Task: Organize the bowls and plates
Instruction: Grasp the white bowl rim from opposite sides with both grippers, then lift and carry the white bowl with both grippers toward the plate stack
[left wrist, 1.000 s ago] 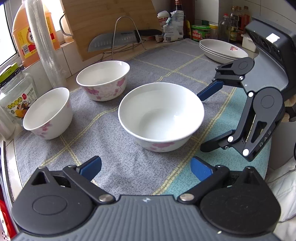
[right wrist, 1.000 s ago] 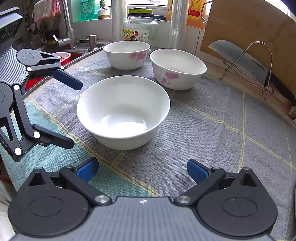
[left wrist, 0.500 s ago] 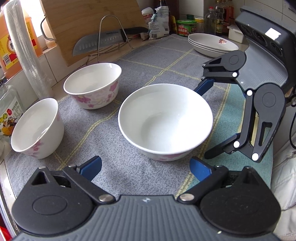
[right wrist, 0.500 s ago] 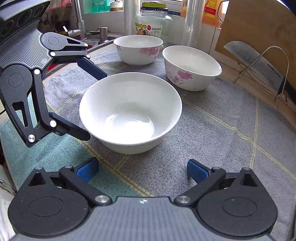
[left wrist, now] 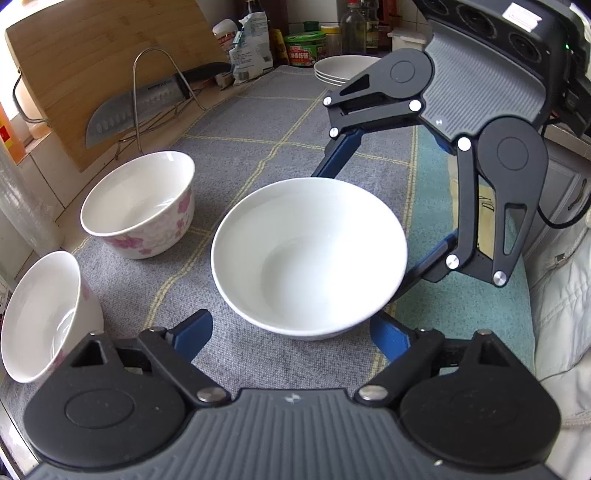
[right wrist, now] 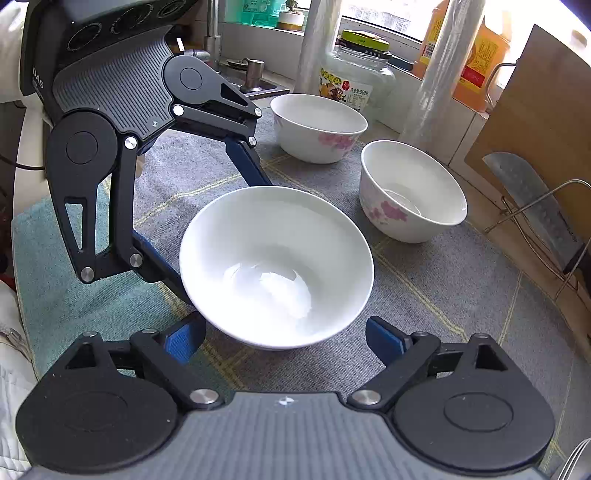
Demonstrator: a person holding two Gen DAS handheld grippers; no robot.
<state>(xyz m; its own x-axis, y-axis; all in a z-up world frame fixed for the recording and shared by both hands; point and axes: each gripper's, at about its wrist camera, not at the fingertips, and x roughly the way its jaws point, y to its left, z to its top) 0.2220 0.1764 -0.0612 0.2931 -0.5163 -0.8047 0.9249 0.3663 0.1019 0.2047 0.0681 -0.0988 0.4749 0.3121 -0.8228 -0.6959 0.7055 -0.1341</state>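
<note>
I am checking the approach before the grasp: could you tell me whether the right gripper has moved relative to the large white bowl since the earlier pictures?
Yes. In the left wrist view the right gripper has closed in on the large white bowl, its jaws, just closing, now straddling the bowl's far side.

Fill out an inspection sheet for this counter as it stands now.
Surface: grey checked cloth over the counter.
Job's things: large white bowl; two flowered bowls; plate stack.
Clutter: knife, cutting board, glass jar.
Grippers: left gripper and right gripper have just been closing, the large bowl between their jaws, not clamped.
Cables: black cable.
Surroundings: sink tap.
</note>
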